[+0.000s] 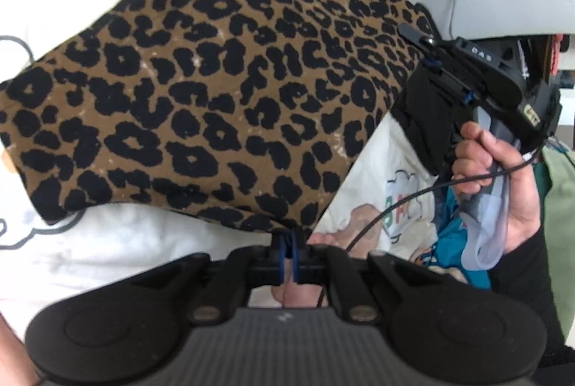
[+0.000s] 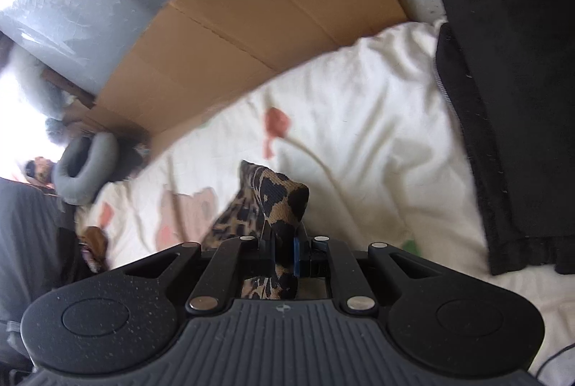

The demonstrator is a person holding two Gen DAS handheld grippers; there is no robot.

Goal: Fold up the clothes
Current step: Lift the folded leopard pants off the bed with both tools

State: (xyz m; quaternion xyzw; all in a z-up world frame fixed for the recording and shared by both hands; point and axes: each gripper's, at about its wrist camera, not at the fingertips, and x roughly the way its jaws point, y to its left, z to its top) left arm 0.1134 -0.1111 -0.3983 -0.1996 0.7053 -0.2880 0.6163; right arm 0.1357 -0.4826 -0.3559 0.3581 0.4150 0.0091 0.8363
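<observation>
Spotted brown cloth (image 1: 215,80) is held up over the white bedding (image 1: 143,242), pinched tight by the left gripper (image 1: 289,242) and right gripper (image 2: 284,242), so it can be folded flat.

"DAS" in white letters on the right gripper (image 1: 424,42) body.
</observation>
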